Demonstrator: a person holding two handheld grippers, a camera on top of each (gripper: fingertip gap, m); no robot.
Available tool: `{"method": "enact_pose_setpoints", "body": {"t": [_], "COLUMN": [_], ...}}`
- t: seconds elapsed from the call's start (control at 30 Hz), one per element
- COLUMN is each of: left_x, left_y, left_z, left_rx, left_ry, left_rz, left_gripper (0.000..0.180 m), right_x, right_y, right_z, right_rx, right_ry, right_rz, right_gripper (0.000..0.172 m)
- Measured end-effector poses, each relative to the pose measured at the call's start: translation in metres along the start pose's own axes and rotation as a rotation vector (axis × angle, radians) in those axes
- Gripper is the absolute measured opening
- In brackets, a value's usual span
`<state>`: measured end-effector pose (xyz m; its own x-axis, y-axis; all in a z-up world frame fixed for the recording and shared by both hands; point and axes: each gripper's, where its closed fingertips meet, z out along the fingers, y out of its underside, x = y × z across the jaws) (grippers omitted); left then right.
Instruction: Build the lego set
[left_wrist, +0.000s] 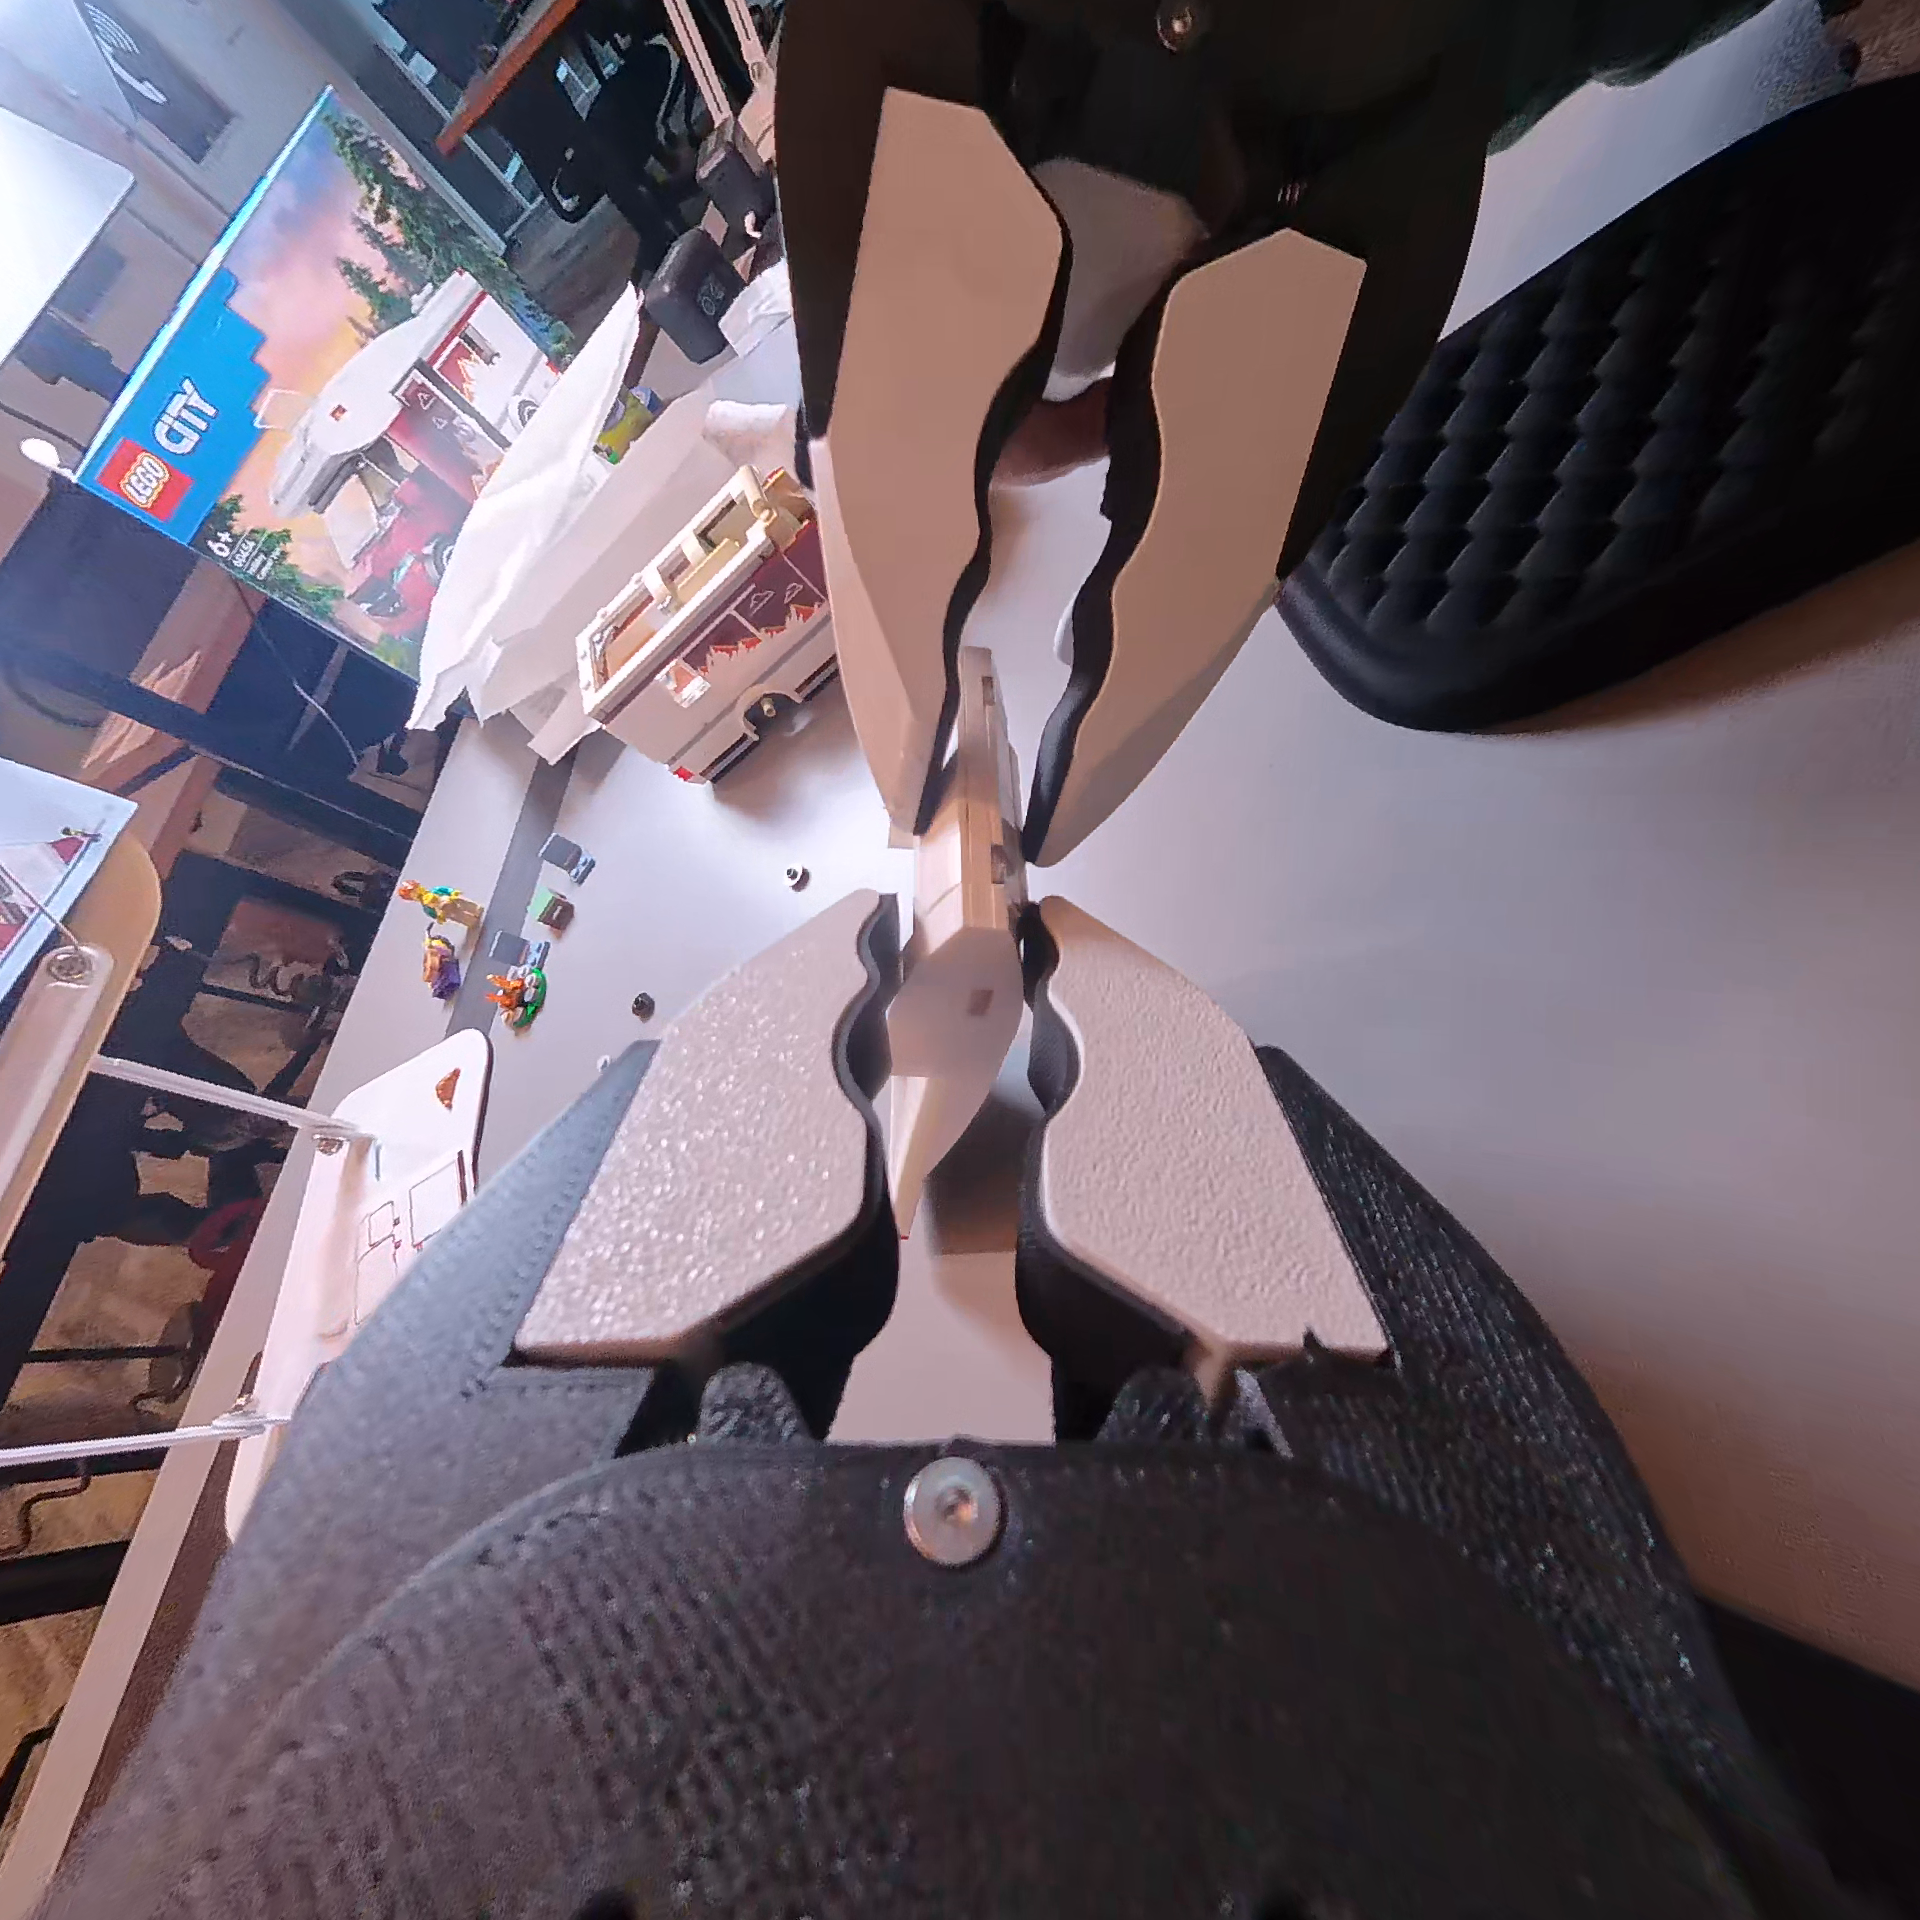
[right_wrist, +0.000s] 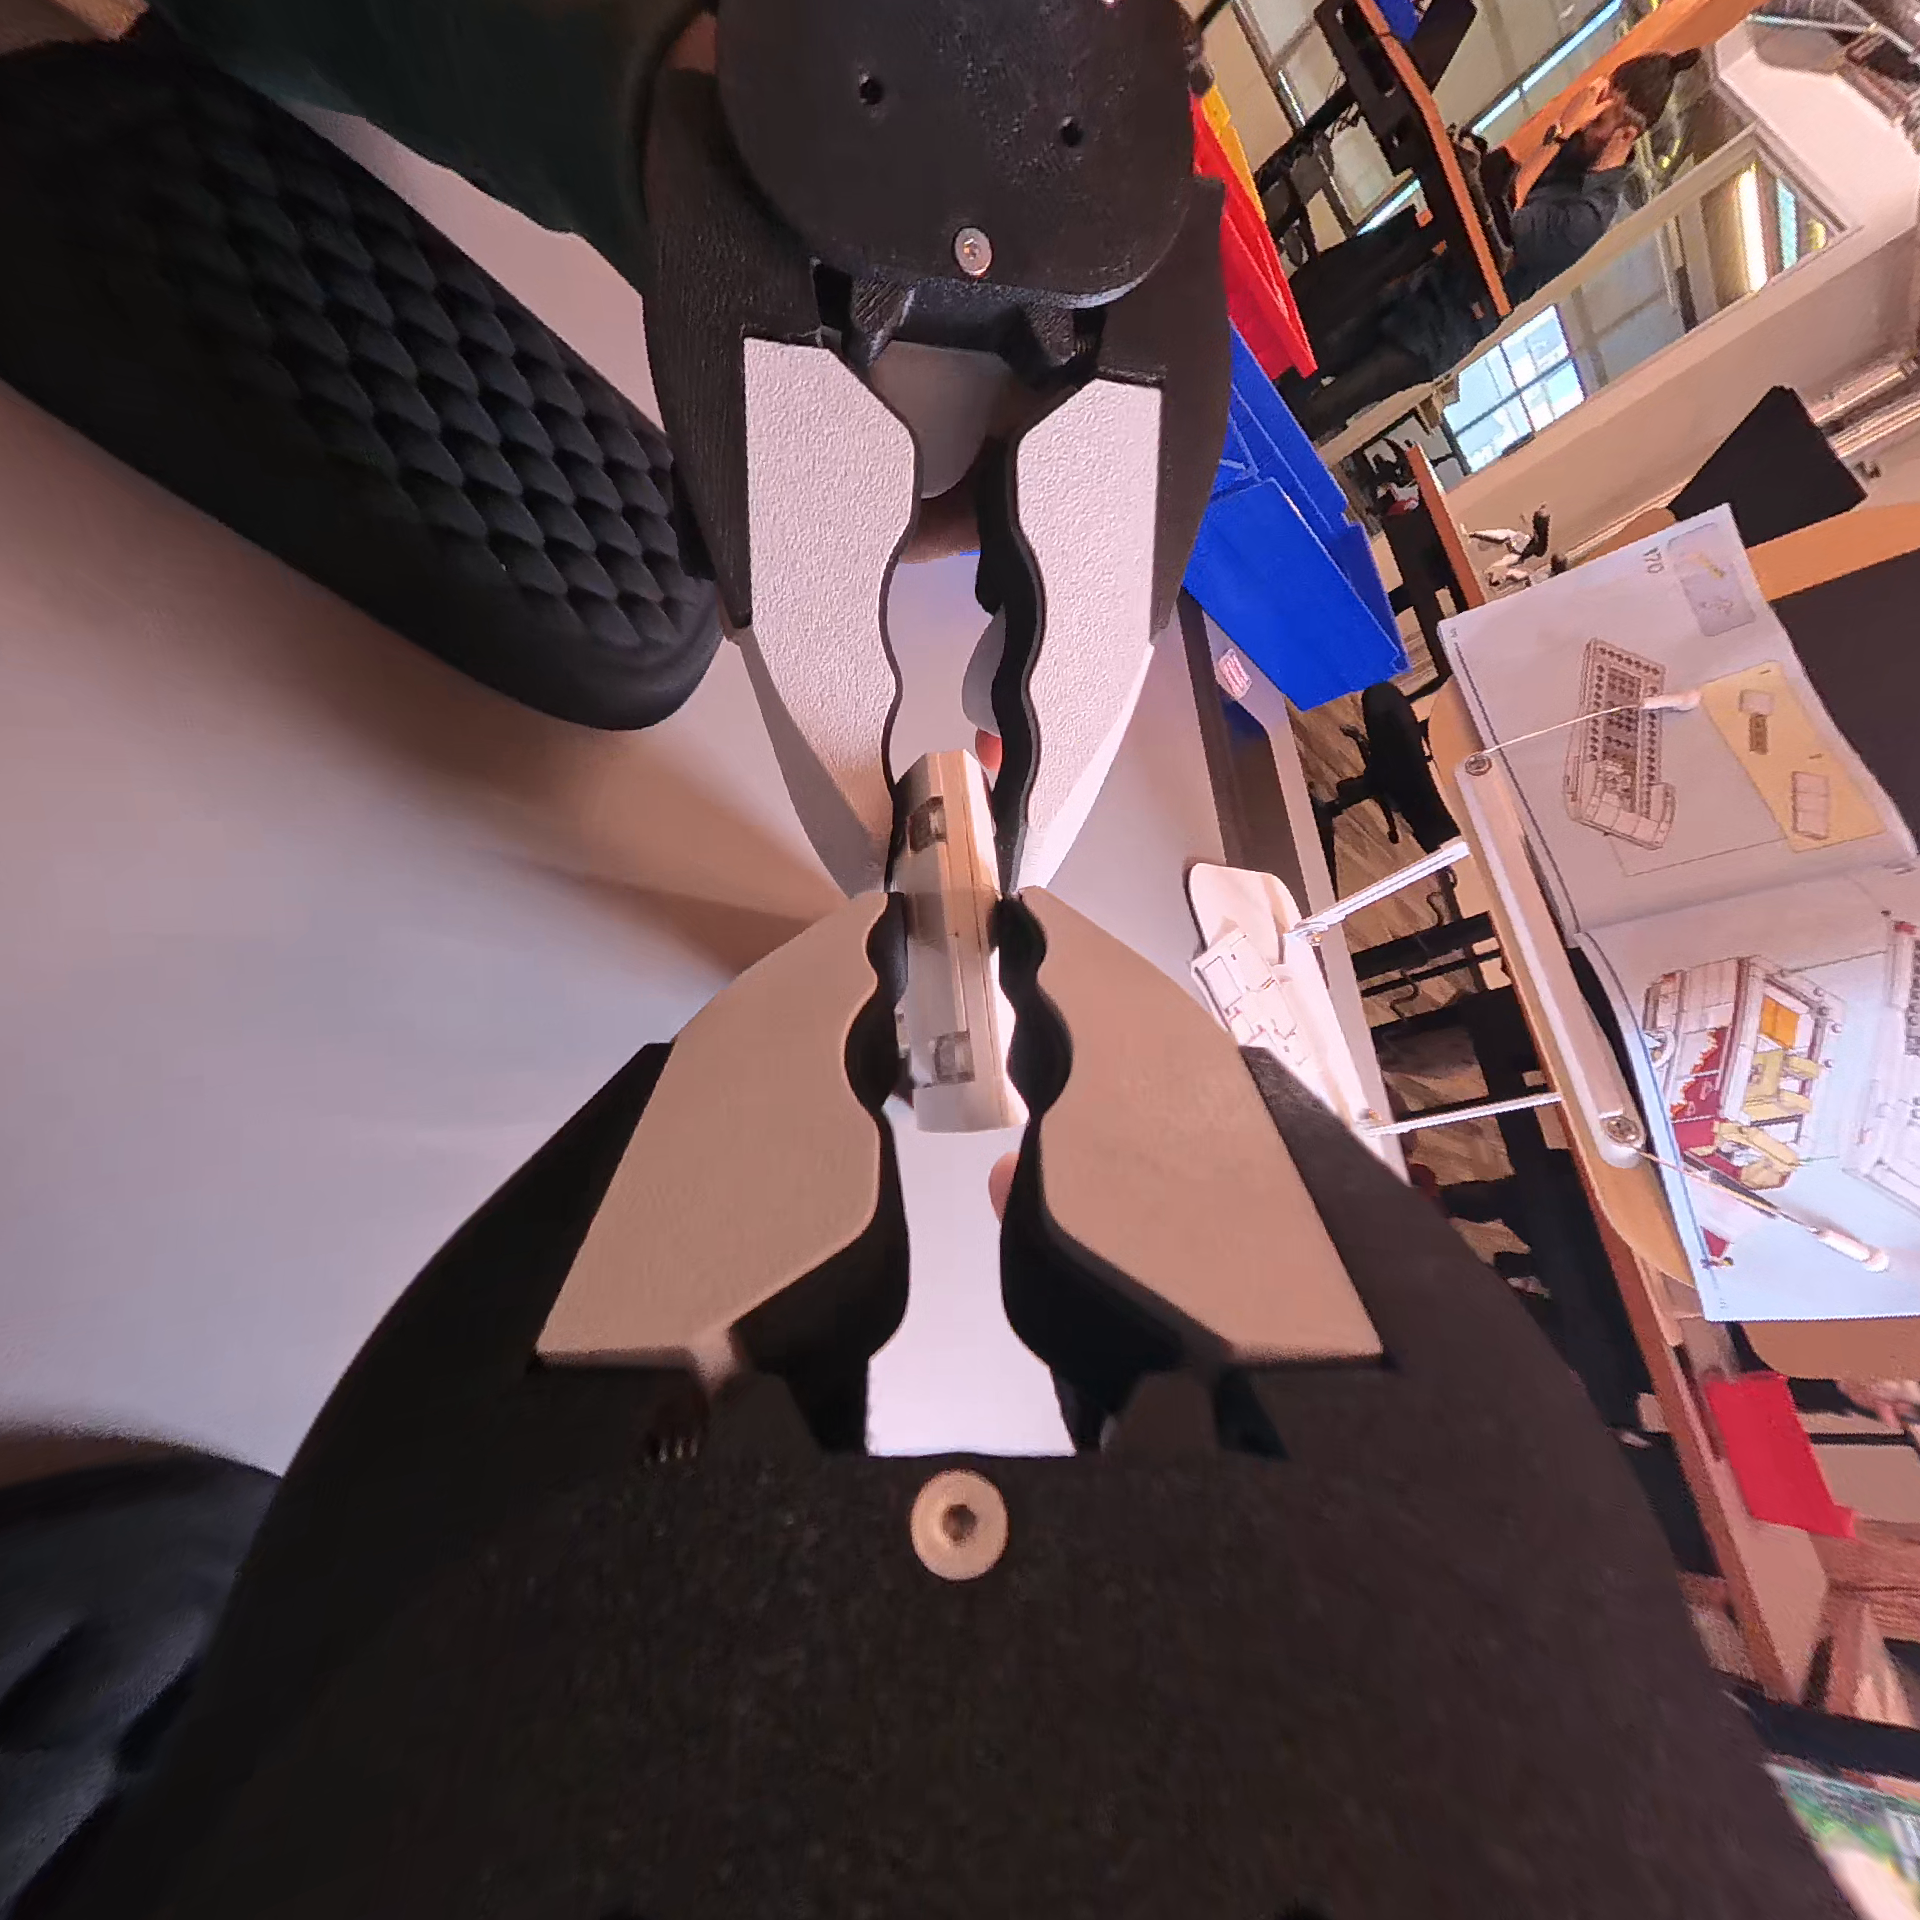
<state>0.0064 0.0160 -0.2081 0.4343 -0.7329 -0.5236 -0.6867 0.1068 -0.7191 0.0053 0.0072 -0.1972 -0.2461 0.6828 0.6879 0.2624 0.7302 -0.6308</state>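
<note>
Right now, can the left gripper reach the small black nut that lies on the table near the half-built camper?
Probably not as it stands: the left gripper and the right gripper both clamp the white brick assembly. The table path to the nut looks free.

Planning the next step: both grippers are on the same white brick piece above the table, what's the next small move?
Probably keep both closed and lower it slowly. The left gripper and right gripper clamp opposite ends of the white piece, tip to tip, above the table.
</note>
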Motion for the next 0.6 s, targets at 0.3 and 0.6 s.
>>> {"method": "enact_pose_setpoints", "body": {"t": [0.3, 0.6], "left_x": [-0.004, -0.001], "left_y": [0.003, 0.011], "left_z": [0.0, 0.009], "left_rx": [0.004, -0.029], "left_ry": [-0.034, -0.052], "left_rz": [-0.006, 0.001], "left_gripper": [0.023, 0.023], "right_x": [0.006, 0.001], "right_y": [0.006, 0.018], "right_z": [-0.008, -0.005], "right_rx": [-0.009, 0.004], "right_ry": [0.059, 0.084], "right_rz": [0.021, 0.062], "right_gripper": [0.016, 0.012]}}
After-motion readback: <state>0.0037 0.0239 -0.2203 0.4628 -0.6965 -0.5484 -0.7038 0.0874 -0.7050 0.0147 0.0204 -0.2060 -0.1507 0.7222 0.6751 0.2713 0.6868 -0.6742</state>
